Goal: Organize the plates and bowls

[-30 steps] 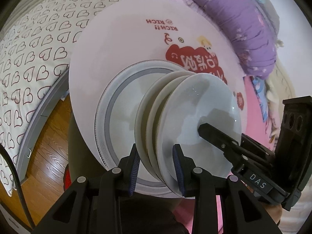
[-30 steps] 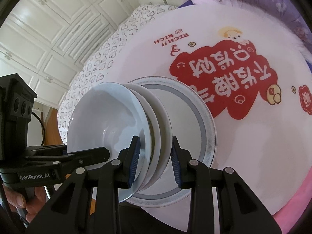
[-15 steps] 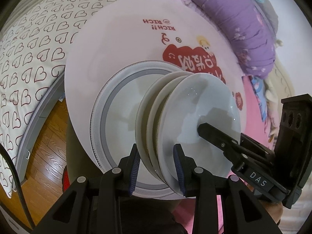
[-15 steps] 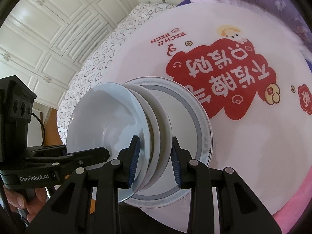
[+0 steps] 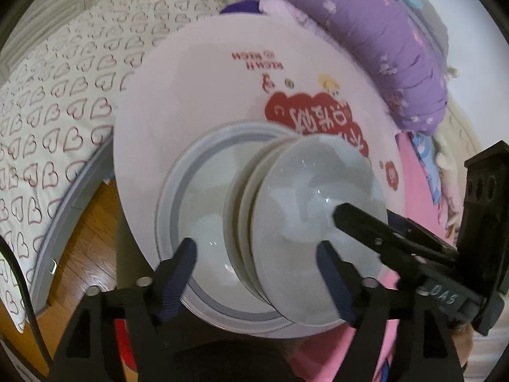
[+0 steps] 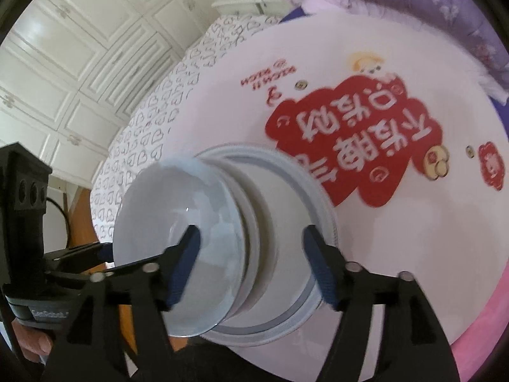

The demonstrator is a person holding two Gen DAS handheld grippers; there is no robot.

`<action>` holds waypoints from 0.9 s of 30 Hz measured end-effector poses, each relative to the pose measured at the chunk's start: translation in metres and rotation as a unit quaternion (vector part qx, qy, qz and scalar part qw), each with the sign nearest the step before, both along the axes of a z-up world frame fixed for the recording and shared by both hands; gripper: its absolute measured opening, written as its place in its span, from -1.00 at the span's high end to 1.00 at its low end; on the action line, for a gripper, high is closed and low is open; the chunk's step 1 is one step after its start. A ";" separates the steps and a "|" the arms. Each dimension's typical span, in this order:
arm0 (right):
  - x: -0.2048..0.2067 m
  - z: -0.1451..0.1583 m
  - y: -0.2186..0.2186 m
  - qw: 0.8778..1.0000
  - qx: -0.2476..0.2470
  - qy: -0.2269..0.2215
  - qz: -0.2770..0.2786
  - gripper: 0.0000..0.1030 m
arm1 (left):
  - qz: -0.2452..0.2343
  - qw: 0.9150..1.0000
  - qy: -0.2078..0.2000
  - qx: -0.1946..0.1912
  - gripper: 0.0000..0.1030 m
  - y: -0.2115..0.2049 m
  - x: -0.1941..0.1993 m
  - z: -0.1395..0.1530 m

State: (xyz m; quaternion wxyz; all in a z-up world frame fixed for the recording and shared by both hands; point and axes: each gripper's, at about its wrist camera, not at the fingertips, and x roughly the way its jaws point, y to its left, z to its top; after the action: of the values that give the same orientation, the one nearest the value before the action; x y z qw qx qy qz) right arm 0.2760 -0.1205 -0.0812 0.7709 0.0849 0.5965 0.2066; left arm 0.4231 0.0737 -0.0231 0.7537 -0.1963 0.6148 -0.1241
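Observation:
A stack of white bowls (image 5: 305,222) sits on a large grey-rimmed plate (image 5: 197,197) on the round white table (image 5: 191,95). My left gripper (image 5: 256,273) is open, its fingers wide on either side of the stack's near rim. The right gripper's finger (image 5: 359,222) reaches over the top bowl. In the right wrist view the bowls (image 6: 178,238) rest on the plate (image 6: 286,222). My right gripper (image 6: 251,261) is open, its blue pads astride the stack. The left gripper's body (image 6: 31,222) shows at the far left.
The table (image 6: 413,222) carries a red printed graphic (image 6: 350,133). A heart-patterned bed (image 5: 47,111) lies to the left, a purple quilt (image 5: 381,31) behind, wood floor (image 5: 86,238) below. White cupboards (image 6: 63,47) stand behind the bed.
Both grippers have opened wide and let go of the bowl stack, which now rests on the plate. Both views are slightly blurred by motion.

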 end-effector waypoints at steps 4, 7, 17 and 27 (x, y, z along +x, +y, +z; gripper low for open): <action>0.004 0.004 -0.013 1.000 0.018 -0.005 -0.024 -1.00 | 0.007 0.999 -0.033 0.021 -0.75 0.006 -0.007 0.011; 0.003 0.007 -0.021 0.999 0.030 -0.008 -0.038 -1.00 | 0.016 0.996 -0.065 0.051 -0.87 0.008 -0.016 0.022; -0.019 0.042 -0.039 0.994 0.029 -0.078 -0.071 -1.00 | 0.061 0.965 -0.215 0.138 -0.90 0.008 -0.071 0.068; -0.091 0.102 -0.042 0.962 -0.035 -0.252 -0.095 -1.00 | 0.091 0.901 -0.376 0.194 -0.98 -0.015 -0.181 0.110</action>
State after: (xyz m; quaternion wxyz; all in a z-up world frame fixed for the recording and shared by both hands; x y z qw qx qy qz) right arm 0.1846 -0.1629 0.0212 0.9148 0.0594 0.3790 0.1267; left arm 0.2425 0.0587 0.0871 0.9601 -0.0398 0.2767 0.0018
